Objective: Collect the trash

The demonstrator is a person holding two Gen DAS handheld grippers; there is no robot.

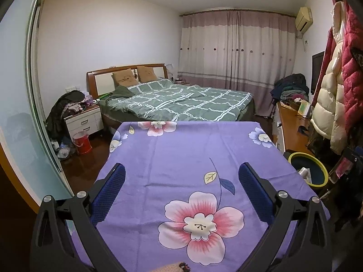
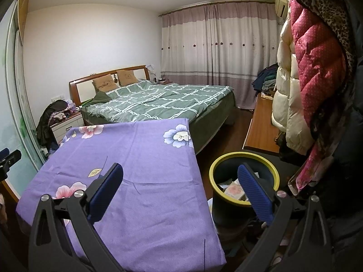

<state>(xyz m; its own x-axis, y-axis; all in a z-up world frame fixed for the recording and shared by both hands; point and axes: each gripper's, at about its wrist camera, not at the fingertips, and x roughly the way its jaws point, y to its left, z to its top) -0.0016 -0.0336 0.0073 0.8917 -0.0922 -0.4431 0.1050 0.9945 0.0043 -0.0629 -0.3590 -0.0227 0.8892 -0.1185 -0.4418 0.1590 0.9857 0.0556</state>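
A dark waste bin with a yellow rim (image 2: 219, 163) stands on the floor right of the table. Paper scraps and a pink-flowered packet (image 2: 232, 189) lie inside it. My right gripper (image 2: 180, 167) is open and holds nothing; its right finger (image 2: 254, 188) hangs over the bin's mouth and its left finger over the cloth. In the left wrist view the bin (image 1: 317, 165) sits at the right edge with a pale scrap (image 1: 304, 172) in it. My left gripper (image 1: 182, 166) is open above the purple flowered tablecloth (image 1: 181, 145), with nothing between its fingers.
A small pinkish thing (image 1: 174, 268) peeks in at the cloth's near edge. Beyond the table are a green-quilted bed (image 2: 158, 100), a nightstand (image 1: 84, 120) heaped with clothes and a red bucket (image 1: 81, 144). Coats (image 2: 317, 68) hang close on the right over a wooden bench (image 2: 261, 124).
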